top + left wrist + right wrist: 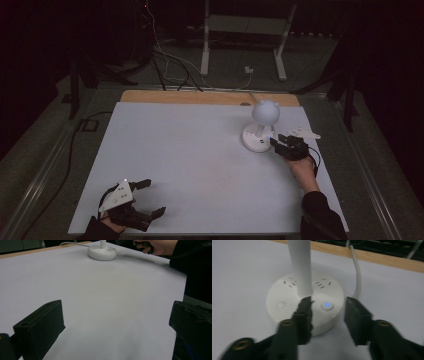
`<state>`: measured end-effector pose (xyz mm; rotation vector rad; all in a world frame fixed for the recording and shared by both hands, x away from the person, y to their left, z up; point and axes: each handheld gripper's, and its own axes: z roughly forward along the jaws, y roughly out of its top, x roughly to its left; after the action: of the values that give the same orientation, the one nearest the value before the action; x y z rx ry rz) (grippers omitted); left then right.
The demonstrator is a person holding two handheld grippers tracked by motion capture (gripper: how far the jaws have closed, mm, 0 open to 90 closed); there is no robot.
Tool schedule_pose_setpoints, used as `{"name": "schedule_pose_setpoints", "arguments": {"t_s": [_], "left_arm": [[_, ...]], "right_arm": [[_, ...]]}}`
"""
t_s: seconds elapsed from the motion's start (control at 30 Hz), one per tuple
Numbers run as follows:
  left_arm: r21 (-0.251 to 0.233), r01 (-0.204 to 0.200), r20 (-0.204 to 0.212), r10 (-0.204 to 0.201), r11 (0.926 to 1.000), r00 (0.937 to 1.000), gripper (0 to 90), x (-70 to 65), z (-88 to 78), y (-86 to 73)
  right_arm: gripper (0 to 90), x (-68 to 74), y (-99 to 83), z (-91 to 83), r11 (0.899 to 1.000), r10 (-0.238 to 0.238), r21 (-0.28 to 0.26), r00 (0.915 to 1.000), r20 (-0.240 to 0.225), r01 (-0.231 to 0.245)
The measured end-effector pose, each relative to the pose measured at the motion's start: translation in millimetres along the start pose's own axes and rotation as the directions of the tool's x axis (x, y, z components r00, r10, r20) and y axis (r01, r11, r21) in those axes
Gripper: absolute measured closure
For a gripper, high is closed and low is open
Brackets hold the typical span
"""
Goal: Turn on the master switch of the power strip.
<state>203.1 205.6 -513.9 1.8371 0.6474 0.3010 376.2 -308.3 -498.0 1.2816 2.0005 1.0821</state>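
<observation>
Right gripper view, lamp stem (301,267), cable (357,275) behind base (287,298)

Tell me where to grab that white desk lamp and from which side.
Grip the lamp by its thin upright stem, probably coming in level from the near side, where the right gripper already faces it. The stem is narrow enough for the jaws; the round base looks too wide, and the globe head is rounded.
</observation>
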Motion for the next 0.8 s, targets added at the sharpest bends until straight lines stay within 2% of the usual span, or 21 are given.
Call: {"name": "schedule_pose_setpoints", "arguments": {"t_s": [0.17, 0.3, 0.33, 0.53, 0.7, 0.8], "left_arm": [[0.0, 0.0, 0.0, 0.0, 1.0, 1.0, 0.3, 0.1, 0.1, 0.0], [0.0, 0.0, 0.0, 0.0, 1.0, 1.0, 0.3, 0.0, 0.3, 0.0], [0.0, 0.001, 0.001, -0.001, 1.0, 1.0, 0.3, -0.1, 0.3, 0.0], [0.0, 0.0, 0.001, 0.0, 1.0, 1.0, 0.3, 0.0, 0.5, 0.0], [-0.003, 0.0, 0.001, 0.0, 1.0, 1.0, 0.3, -0.4, 0.2, 0.1], [-0.001, -0.001, 0.0, 0.001, 1.0, 1.0, 0.3, -0.4, 0.1, 0.1]], "right_arm": [[22.4, 0.6, -1.3, -0.8, 0.999, 0.023, 0.032, 0.9997, -0.008, -0.023], [3.4, 0.0, -2.3, -1.2, 0.998, 0.039, 0.057, 0.9981, -0.048, -0.036], [1.2, 0.1, -2.4, -1.1, 0.997, 0.039, 0.065, 0.9976, -0.057, -0.036], [0.0, 4.0, -1.2, -3.6, 0.997, 0.035, 0.072, 0.995, -0.093, -0.028], [0.0, 10.7, 1.5, -4.7, 0.996, 0.017, 0.093, 0.9954, -0.094, -0.008], [0.0, 13.8, 2.7, -6.9, 0.995, 0.029, 0.096, 0.9945, -0.101, -0.019]]}}
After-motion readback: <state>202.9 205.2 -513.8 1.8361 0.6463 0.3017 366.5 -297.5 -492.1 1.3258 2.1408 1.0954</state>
